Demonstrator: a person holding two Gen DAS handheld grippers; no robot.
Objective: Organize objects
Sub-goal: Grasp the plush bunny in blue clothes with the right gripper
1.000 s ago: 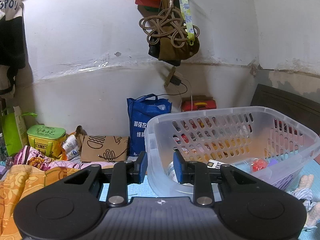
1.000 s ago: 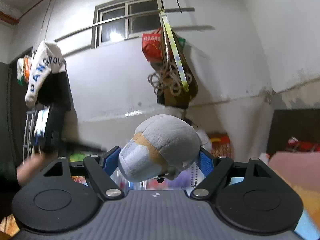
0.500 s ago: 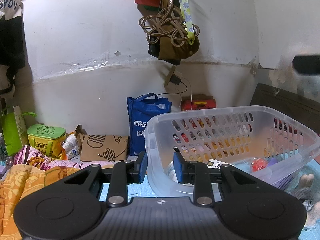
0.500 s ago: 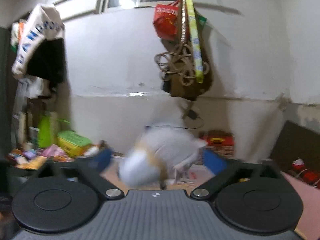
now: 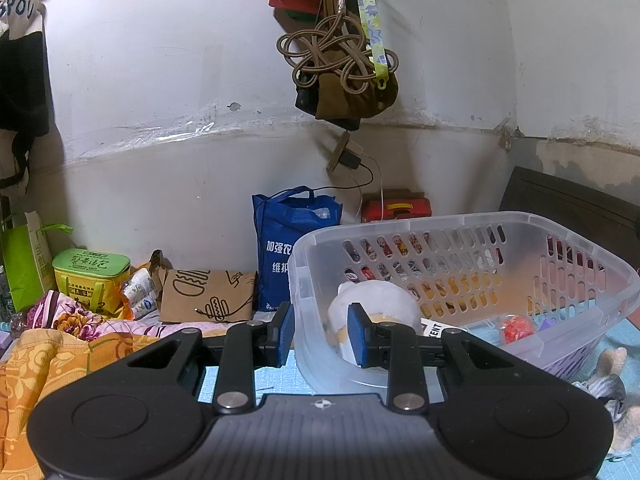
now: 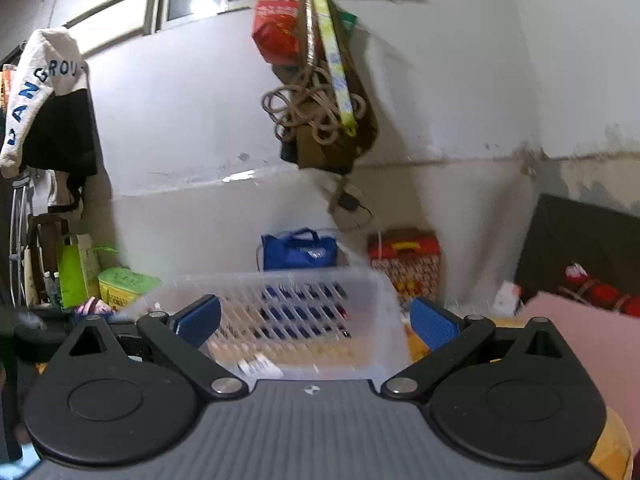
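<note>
A clear plastic basket (image 5: 592,264) stands on the blue mat. A white and tan plush toy (image 5: 384,304) lies inside it near the left wall, with a red toy (image 5: 518,326) further right. My left gripper (image 5: 320,334) is shut on the basket's near left rim, one pad outside and one inside. My right gripper (image 6: 316,322) is open and empty, above the basket (image 6: 372,292), which shows blurred below it.
A blue bag (image 5: 284,248), a brown paper bag (image 5: 208,296) and a green box (image 5: 90,274) stand along the wall. An orange cloth (image 5: 44,364) lies at left. Another plush toy (image 5: 612,364) lies on the mat at right. Ropes and bags (image 5: 340,60) hang overhead.
My right gripper swung over the basket, opened and let go of the plush toy, which now lies in the basket. The left gripper has not moved.
</note>
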